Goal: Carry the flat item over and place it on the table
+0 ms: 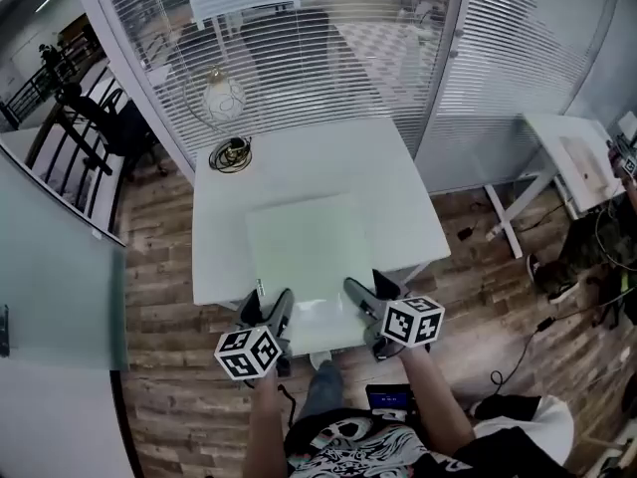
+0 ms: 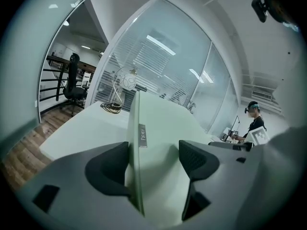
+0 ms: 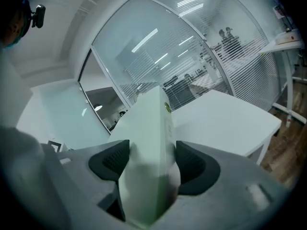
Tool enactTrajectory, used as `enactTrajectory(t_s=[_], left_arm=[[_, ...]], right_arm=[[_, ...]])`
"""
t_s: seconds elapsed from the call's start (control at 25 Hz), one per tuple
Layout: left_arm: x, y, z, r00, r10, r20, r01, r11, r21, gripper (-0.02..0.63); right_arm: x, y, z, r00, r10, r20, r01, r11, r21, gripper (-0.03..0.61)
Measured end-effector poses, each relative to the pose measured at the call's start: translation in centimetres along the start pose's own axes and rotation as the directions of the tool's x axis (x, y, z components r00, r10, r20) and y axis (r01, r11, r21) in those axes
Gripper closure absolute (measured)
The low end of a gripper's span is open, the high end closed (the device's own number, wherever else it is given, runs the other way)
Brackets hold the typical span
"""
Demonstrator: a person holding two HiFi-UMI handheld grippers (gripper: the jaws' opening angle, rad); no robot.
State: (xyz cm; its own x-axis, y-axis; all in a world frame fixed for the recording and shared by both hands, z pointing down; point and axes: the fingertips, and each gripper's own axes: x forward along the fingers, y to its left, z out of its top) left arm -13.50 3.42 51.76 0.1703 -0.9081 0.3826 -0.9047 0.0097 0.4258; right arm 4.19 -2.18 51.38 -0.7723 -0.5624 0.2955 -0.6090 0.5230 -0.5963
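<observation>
My left gripper (image 1: 269, 309) and right gripper (image 1: 366, 295) both clamp the near edge of the flat green board (image 1: 309, 247), held over the white table (image 1: 309, 157)

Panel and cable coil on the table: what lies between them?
Nothing: the head view shows only bare white table between the panel and the cable coil.

The right tongs (image 3: 152, 164) grip a pale green flat panel (image 3: 149, 123), with one dark jaw pad pressed against each face. The panel stands edge-on and extends away from the camera. To its right lies the white bench (image 3: 230, 116), with wooden floor (image 3: 290, 150) beyond its edge. Glass walls with slatted blinds (image 3: 192, 51) stand behind.
</observation>
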Motion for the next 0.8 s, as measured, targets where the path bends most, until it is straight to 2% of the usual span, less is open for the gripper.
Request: enactTrajectory(t_s=[0.16,0.32,0.56,0.8], left_arm=[[5.3,4.0,3.6,0.999,-0.018,-0.04,0.018,1.0,0.004,0.285],[9.2,5.7,6.3,0.997,-0.051,-0.056,0.052,0.999,0.004,0.285],[11.6,5.9,8.5,0.995,-0.08,-0.052,0.08,0.997,0.009,0.285],[12.0,5.9,11.0,0.995,-0.094,-0.014,0.094,0.995,0.026,0.287]], right_arm=[[6.4,-1.0,2.3,1.0,-0.027,0.003,0.027,0.999,0.033,0.29],[10.0,-1.9,4.7,0.998,-0.062,0.017,0.061,0.997,0.038,0.29],[11.5,-2.5,7.1,0.996,-0.083,0.037,0.082,0.996,0.029,0.29],[12.4,-1.5,9.3,0.995,-0.072,0.07,0.071,0.997,0.005,0.29]])
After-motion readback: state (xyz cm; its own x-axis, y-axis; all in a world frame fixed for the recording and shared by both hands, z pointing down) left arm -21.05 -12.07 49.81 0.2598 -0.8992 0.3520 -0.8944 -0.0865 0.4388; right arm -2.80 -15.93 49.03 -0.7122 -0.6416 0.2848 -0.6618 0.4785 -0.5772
